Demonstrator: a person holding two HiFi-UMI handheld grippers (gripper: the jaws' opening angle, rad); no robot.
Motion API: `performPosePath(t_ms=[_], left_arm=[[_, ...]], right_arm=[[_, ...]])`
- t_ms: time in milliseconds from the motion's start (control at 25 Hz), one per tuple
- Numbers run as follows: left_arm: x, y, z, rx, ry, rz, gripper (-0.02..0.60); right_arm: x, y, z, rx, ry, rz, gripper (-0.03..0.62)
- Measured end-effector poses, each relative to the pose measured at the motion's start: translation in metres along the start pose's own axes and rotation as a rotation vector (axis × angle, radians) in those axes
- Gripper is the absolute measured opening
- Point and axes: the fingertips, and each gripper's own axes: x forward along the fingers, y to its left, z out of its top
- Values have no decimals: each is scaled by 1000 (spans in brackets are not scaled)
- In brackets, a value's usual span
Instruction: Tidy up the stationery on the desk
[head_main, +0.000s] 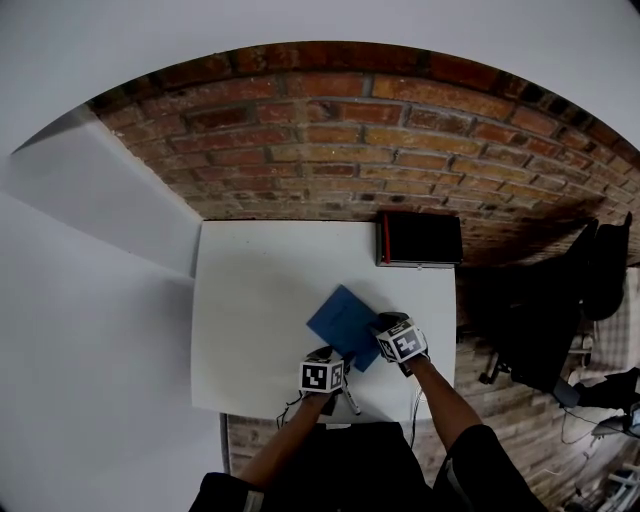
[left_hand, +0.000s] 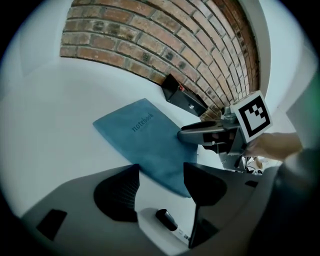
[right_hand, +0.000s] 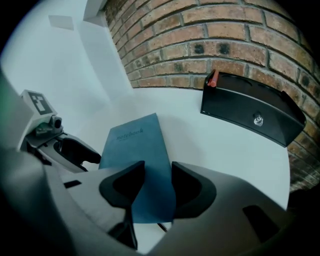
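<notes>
Your right claw (right_hand: 152, 184), jaws apart, hangs over the blue notebook's (right_hand: 134, 145) near end, which runs far-left. Your left claw (left_hand: 160, 187) gapes above the marker (left_hand: 166, 220).

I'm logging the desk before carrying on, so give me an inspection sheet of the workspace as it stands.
Surface: white desk, no spills seen.
Job's things: blue notebook flat at mid-desk, lying askew to the edges; black marker near the front edge; black box with a red end, against the wall.
Clutter: nothing seen.
Grippers: left gripper has its jaws apart above the marker and the notebook's corner, holding nothing; right gripper has its jaws apart with the notebook's near end between them, no clamp evident.
Cables: thin leads hang at the desk's front edge.
Surroundings: brick wall behind; what looks like a dark office chair to the right.
</notes>
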Motion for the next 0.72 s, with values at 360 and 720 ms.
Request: performPosePath(t_ms=[360,720], left_arm=[[-7,27,25,14,-41,38,279],[-19,78,62,14,-84,88,279]], right_arm=[[8,8,13,82,-19,-23,176],[30,30,44,171,-46,-23,176]])
